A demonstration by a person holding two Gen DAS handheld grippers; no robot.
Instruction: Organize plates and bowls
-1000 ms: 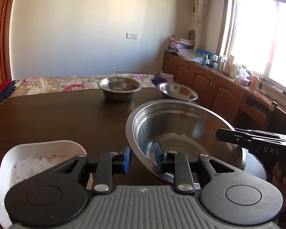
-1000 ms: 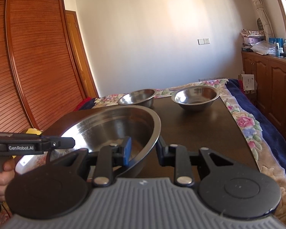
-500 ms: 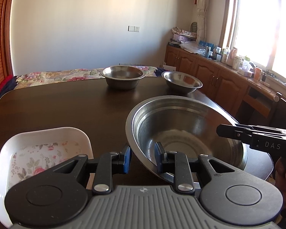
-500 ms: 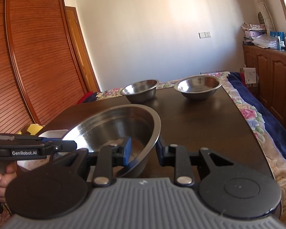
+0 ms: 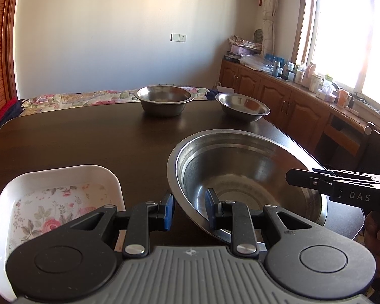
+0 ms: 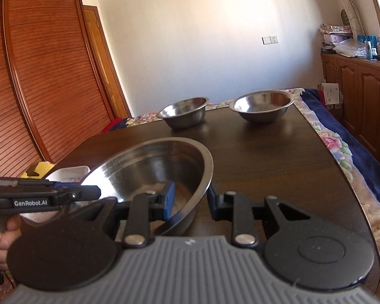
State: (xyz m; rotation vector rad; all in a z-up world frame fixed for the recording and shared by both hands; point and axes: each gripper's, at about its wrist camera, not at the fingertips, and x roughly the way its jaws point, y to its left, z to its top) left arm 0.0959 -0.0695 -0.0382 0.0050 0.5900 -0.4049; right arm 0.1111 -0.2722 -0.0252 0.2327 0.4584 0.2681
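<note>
A large steel bowl [image 5: 243,167] is held over the near part of the dark table; it also shows in the right wrist view [image 6: 149,167]. My left gripper [image 5: 189,209] has its fingers on either side of the bowl's near rim. My right gripper [image 6: 190,200] straddles the opposite rim the same way. A white floral dish [image 5: 50,202] lies at the near left; a corner of it shows behind the bowl in the right wrist view [image 6: 68,173]. Two smaller steel bowls [image 5: 164,100] [image 5: 242,106] stand at the table's far side.
The dark table [image 5: 88,139] ends in a rounded edge at the right [image 6: 354,190]. A floral blanket [image 6: 342,147] lies beyond it. Wooden cabinets with clutter [image 5: 304,93] line the window wall. Wooden slatted doors [image 6: 38,88] stand at the left.
Both grippers and the large bowl have lowered and tilted slightly. More of the white dish now shows at the left. The grip on the rim is unchanged.
</note>
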